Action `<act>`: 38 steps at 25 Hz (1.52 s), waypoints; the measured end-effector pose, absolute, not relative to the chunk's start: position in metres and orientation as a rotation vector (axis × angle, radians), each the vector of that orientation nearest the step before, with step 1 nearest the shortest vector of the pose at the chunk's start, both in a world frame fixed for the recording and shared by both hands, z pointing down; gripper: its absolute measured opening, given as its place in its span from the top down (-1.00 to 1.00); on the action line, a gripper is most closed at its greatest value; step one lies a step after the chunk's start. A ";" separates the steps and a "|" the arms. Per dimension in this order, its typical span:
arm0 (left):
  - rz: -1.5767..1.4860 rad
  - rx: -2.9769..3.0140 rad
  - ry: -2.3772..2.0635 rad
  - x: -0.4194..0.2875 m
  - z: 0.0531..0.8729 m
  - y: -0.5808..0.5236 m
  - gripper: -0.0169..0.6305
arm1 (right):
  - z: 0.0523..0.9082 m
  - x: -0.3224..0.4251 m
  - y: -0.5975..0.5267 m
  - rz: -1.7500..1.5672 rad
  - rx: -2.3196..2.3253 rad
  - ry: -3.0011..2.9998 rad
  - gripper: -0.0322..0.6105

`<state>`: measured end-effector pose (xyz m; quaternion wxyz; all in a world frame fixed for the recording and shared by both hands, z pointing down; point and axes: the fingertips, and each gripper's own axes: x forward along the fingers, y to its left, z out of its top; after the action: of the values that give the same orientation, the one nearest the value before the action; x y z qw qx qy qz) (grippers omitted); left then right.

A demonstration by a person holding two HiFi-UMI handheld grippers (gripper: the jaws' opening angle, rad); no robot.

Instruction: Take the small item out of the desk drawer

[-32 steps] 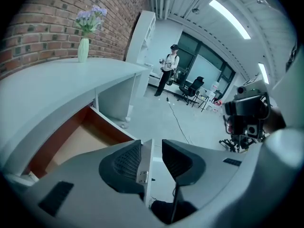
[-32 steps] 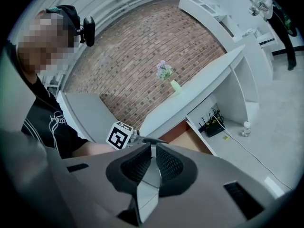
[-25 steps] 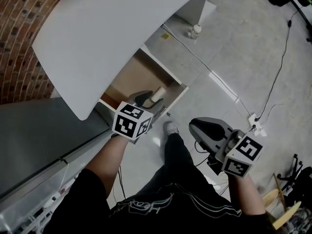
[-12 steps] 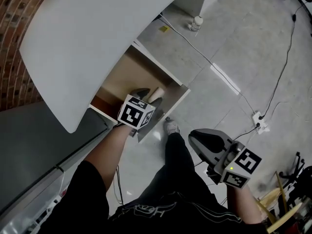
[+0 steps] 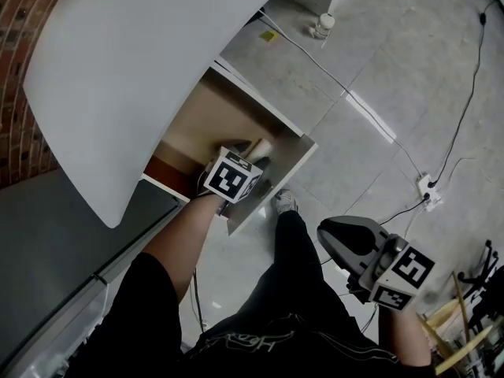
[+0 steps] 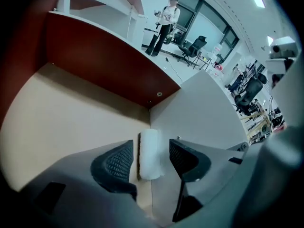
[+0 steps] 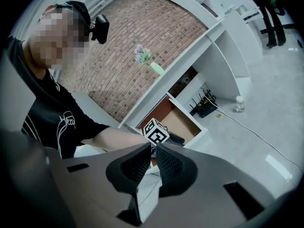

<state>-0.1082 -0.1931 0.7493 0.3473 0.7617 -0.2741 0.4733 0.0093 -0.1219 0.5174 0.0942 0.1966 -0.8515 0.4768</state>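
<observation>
Left gripper [image 6: 152, 151], jaws just opening wide, straddles the small white cylindrical item [image 6: 150, 137] in a corner of the tan-floored desk drawer [image 6: 71, 113], not yet gripping; next I close on it, then lift.

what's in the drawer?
One small white cylinder by the side wall, between the left claw jaws, which have just been opening. Rest of visible floor bare; claw hides the near part.

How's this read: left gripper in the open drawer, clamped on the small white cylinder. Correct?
Not clamped. The left gripper is in the open drawer, but its jaws, which have just been opening, stand apart either side of the small white cylinder without touching it. Left gripper view shows it.
</observation>
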 end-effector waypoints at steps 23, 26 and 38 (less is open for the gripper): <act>1.320 1.953 -0.658 -0.108 0.774 -0.192 0.50 | 0.544 0.013 -0.115 1.444 0.579 -2.476 0.71; 1.314 1.940 -0.654 -0.106 0.773 -0.191 0.52 | 0.544 0.012 -0.115 1.439 0.576 -2.471 0.71; 1.345 1.954 -0.725 -0.115 0.748 -0.197 0.53 | 0.527 0.007 -0.119 1.389 0.604 -2.485 0.71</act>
<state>-0.1153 -0.1974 0.7475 0.3247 0.7451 -0.2763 0.5129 0.0072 -0.1188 0.5270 0.1155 0.2062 -0.8482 0.4740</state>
